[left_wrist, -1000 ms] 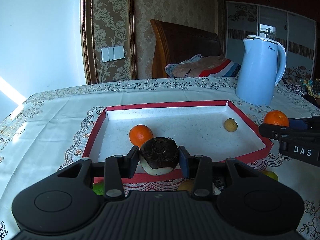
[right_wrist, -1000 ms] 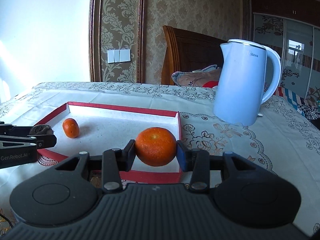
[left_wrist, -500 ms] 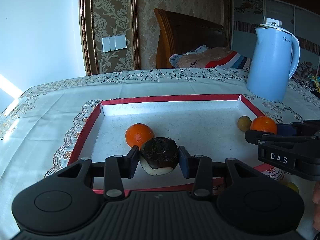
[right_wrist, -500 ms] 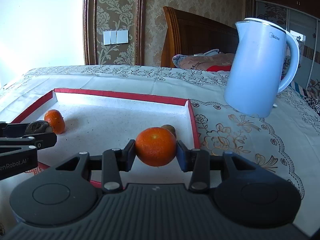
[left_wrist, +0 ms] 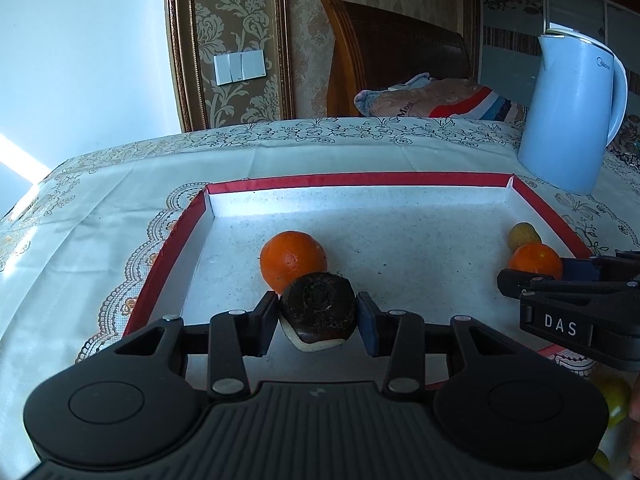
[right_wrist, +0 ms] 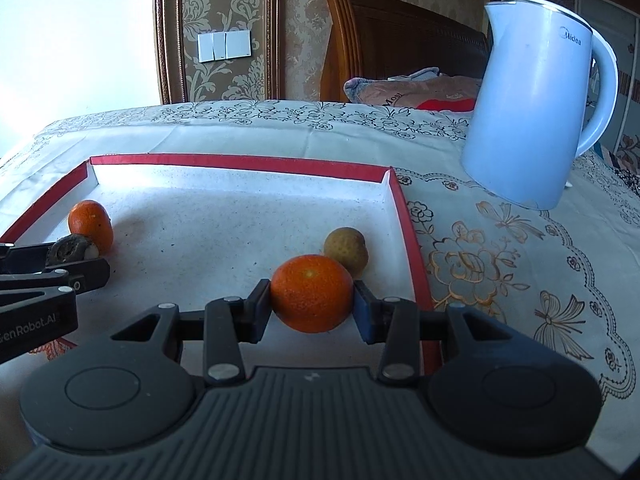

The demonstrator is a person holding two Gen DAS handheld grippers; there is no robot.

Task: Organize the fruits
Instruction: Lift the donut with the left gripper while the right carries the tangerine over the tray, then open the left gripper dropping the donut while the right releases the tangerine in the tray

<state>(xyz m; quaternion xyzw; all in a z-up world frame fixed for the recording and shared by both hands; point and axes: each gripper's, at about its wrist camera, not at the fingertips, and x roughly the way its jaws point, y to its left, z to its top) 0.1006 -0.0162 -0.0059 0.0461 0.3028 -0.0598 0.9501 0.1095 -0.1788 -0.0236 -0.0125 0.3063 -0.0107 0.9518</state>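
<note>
A red-rimmed white tray (left_wrist: 256, 184) (right_wrist: 240, 161) lies on the tablecloth. My left gripper (left_wrist: 318, 318) is shut on a dark brown fruit with a pale underside (left_wrist: 318, 312), held low over the tray's near left part, just in front of a loose orange (left_wrist: 293, 260) (right_wrist: 90, 224). My right gripper (right_wrist: 313, 300) is shut on a second orange (right_wrist: 313, 292) (left_wrist: 535, 261) over the tray's near right part. A small yellow-brown fruit (right_wrist: 346, 250) (left_wrist: 524, 235) lies in the tray just behind it. Each gripper shows at the other view's edge.
A light blue kettle (left_wrist: 576, 116) (right_wrist: 536, 100) stands on the cloth beyond the tray's right corner. Yellow-green fruits (left_wrist: 614, 400) lie on the cloth at the near right, outside the tray. A wooden headboard and a pillow are behind the table.
Both grippers have moved forward over the tray with their fruits still held. The right gripper's orange has gone from outside the right rim to inside, next to the small yellow-brown fruit.
</note>
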